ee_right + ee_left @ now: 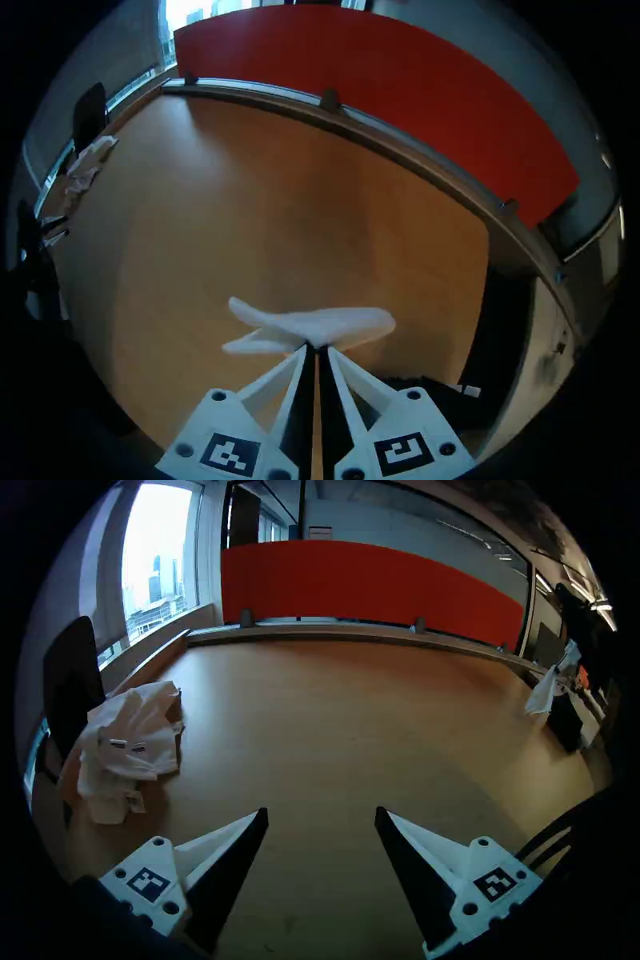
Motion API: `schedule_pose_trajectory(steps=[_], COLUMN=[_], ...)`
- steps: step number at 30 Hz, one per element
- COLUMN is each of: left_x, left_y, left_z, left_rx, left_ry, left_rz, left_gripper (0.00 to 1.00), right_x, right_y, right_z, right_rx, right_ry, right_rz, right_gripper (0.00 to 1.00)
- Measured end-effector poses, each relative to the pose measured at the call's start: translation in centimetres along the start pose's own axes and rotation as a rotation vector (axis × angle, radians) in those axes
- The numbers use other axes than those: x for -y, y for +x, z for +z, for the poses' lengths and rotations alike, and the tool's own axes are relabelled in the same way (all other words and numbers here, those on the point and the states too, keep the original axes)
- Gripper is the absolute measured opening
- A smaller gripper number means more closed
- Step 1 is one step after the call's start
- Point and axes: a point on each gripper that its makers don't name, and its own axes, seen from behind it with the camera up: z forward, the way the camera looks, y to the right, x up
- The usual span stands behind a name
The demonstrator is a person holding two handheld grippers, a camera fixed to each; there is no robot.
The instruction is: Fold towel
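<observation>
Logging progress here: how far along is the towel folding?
Done: nothing looks folded yet. In hand: the right gripper is shut on a white towel above the table; the left gripper is open. Left: spreading and folding it, and a crumpled pile on the table waits.

The towel (pixel 320 326) is white, the table (pixel 336 720) light brown, the partition (pixel 360 584) red.

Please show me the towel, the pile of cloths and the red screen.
towel (pixel 336 324): right gripper view, middle of the cloth.
pile of cloths (pixel 132 744): left gripper view, middle of the heap.
red screen (pixel 360 584): left gripper view, its centre.
</observation>
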Motion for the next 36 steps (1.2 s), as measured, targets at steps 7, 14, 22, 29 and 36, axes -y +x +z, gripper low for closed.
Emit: schedule_pose_trajectory(steps=[7, 14, 22, 29, 36], left_x=[-0.1, -0.3, -0.6, -0.9, -1.2], left_y=[0.1, 0.2, 0.1, 0.1, 0.1], left_z=[0.0, 0.0, -0.1, -0.1, -0.2], left_rx=[0.002, 0.004, 0.007, 0.009, 0.011], left_ry=[-0.002, -0.007, -0.011, -0.014, -0.016], left_rz=[0.006, 0.013, 0.023, 0.026, 0.035], left_gripper=[0.99, 1.0, 1.0, 1.0, 1.0], right_x=[-0.4, -0.5, -0.6, -0.7, -0.9], right_y=[-3.8, -7.6, -11.9, -14.3, -16.4], right_z=[0.2, 0.7, 1.3, 1.9, 2.5], right_rx=[0.034, 0.072, 0.131, 0.171, 0.218], right_ry=[-0.01, -0.014, -0.022, -0.032, -0.057], right_rz=[0.031, 0.052, 0.08, 0.114, 0.128], right_gripper=[0.03, 0.03, 0.03, 0.03, 0.03])
